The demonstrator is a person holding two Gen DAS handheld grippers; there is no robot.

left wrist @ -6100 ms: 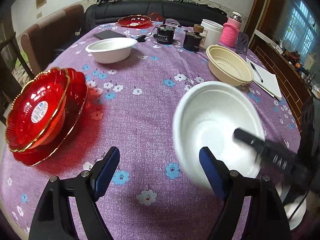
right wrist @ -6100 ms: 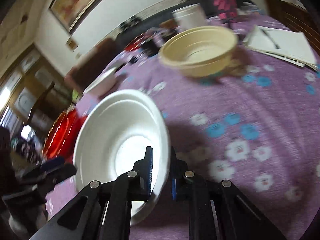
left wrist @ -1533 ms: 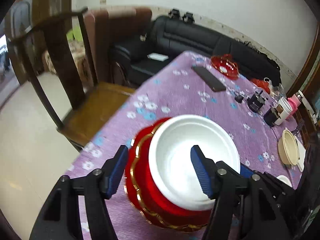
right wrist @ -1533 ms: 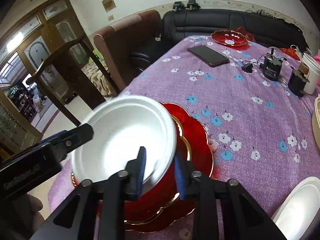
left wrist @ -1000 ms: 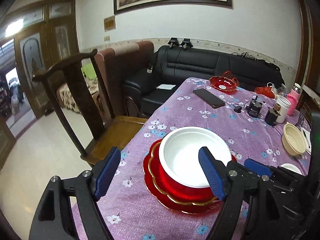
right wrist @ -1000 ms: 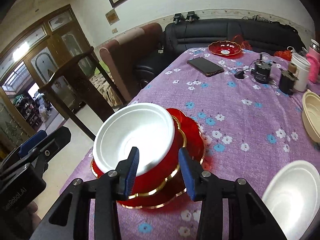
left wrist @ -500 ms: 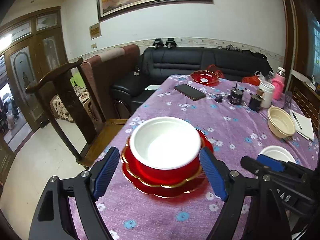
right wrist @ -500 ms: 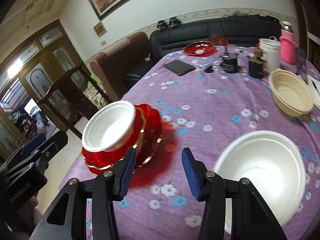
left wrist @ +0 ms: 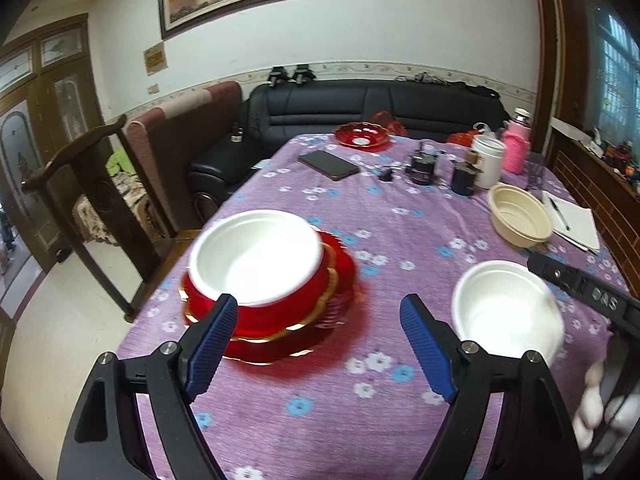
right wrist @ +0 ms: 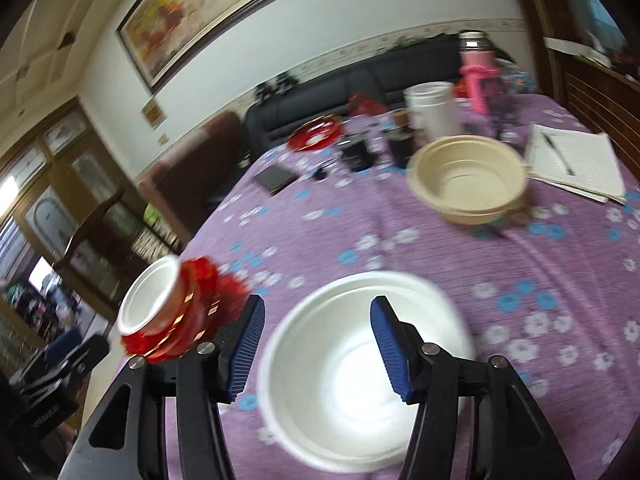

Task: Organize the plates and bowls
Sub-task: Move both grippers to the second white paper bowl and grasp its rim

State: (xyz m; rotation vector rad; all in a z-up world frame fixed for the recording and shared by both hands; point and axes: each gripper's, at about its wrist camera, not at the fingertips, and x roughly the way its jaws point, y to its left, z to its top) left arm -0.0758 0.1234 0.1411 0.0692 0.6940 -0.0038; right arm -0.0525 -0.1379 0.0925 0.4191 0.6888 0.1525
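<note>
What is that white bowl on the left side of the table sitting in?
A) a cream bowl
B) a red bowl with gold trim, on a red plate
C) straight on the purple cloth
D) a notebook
B: the white bowl is nested in the red bowl with a gold rim, which stands on a red plate; the cream bowl stands apart, far over by the notebook.
</note>
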